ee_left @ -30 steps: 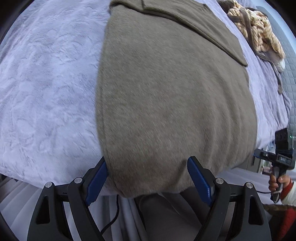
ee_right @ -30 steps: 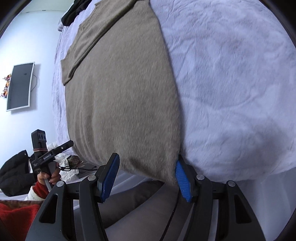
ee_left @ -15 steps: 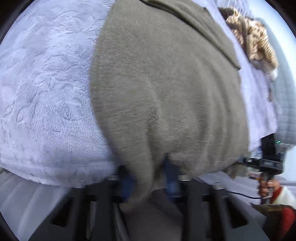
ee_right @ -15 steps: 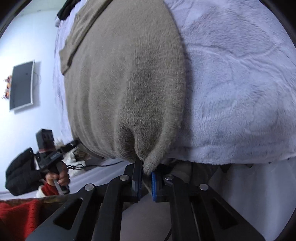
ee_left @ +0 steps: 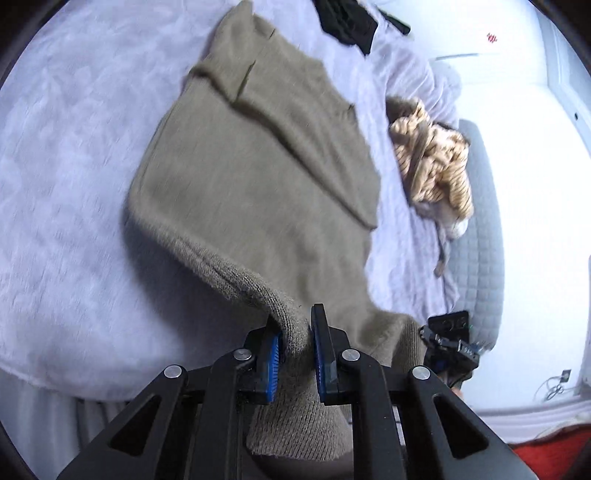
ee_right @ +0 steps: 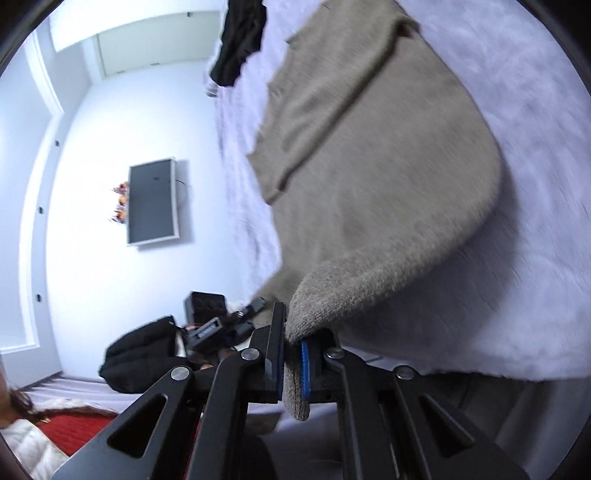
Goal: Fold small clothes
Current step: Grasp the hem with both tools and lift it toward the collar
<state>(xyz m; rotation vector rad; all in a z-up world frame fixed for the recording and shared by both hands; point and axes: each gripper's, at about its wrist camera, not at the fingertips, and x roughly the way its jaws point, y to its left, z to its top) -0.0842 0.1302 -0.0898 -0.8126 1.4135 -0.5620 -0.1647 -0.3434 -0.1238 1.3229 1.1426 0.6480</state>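
A taupe knit sweater (ee_left: 258, 158) lies on a lavender fuzzy bedspread (ee_left: 62, 192), sleeves folded across its body. My left gripper (ee_left: 295, 332) is shut on the sweater's bottom hem at its left corner and holds it lifted off the bed. My right gripper (ee_right: 291, 347) is shut on the hem at the right corner of the sweater (ee_right: 369, 155), also lifted. The hem between the two grippers hangs in the air above the bedspread (ee_right: 517, 258).
A tan striped garment (ee_left: 432, 158) lies bunched to the right of the sweater. A black garment (ee_left: 347, 18) lies at the far end of the bed, also in the right wrist view (ee_right: 240, 40). A grey quilted headboard (ee_left: 480, 221) borders the right. A wall screen (ee_right: 153, 201) hangs left.
Both grippers went from open around the hem to shut on it. They have lifted the hem up off the bed edge and carried it forward over the sweater.
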